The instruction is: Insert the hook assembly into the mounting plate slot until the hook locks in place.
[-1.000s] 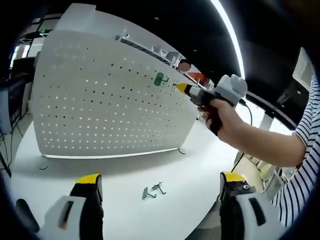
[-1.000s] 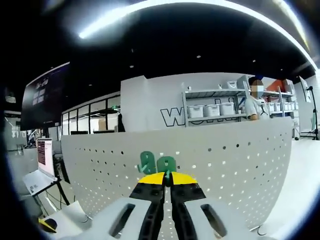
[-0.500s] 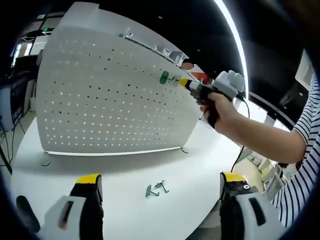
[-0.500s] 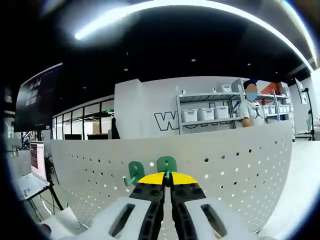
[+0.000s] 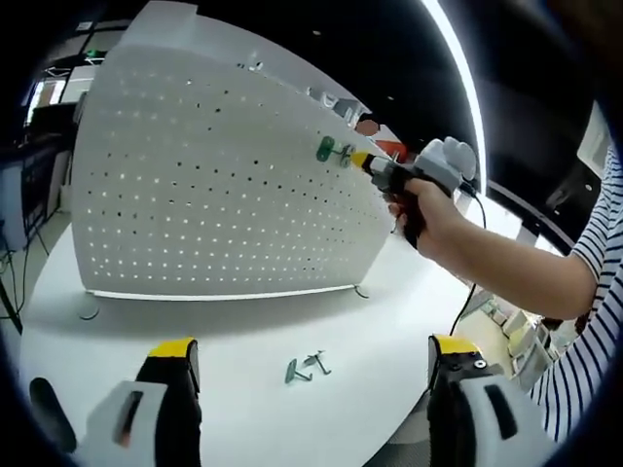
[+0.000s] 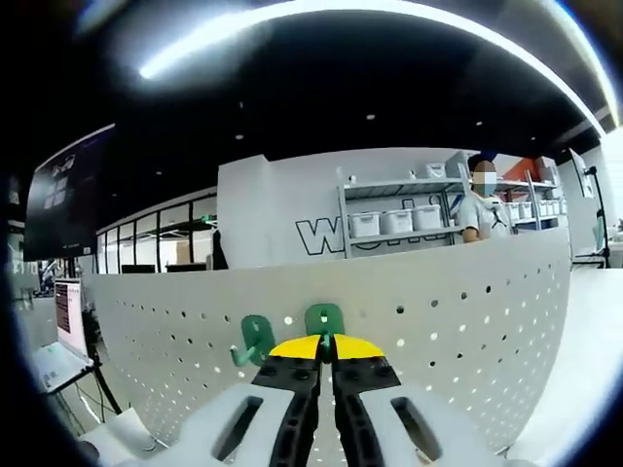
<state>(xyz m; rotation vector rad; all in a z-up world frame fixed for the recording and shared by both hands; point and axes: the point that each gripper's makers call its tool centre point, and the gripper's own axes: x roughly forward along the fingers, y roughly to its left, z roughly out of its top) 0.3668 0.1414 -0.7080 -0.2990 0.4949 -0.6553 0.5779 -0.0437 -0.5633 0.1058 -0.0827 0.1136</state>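
While clamped on a green hook (image 6: 324, 319) near pegboard (image 5: 214, 185) top edge, right gripper (image 6: 325, 346) risked missing holes, dropping it. Left gripper (image 5: 307, 358) gaped wide, idle. Spare hooks (image 5: 303, 368) lay on table (image 5: 389, 321) below.

A white pegboard (image 5: 214, 185) stands upright on a white table (image 5: 370, 331). At its far right upper part the right gripper (image 5: 362, 161), held in a hand (image 5: 423, 209), meets a green hook (image 5: 327, 150). Two loose hooks (image 5: 304, 368) lie on the table near the left gripper (image 5: 311, 375), whose yellow-tipped jaws stand wide apart.
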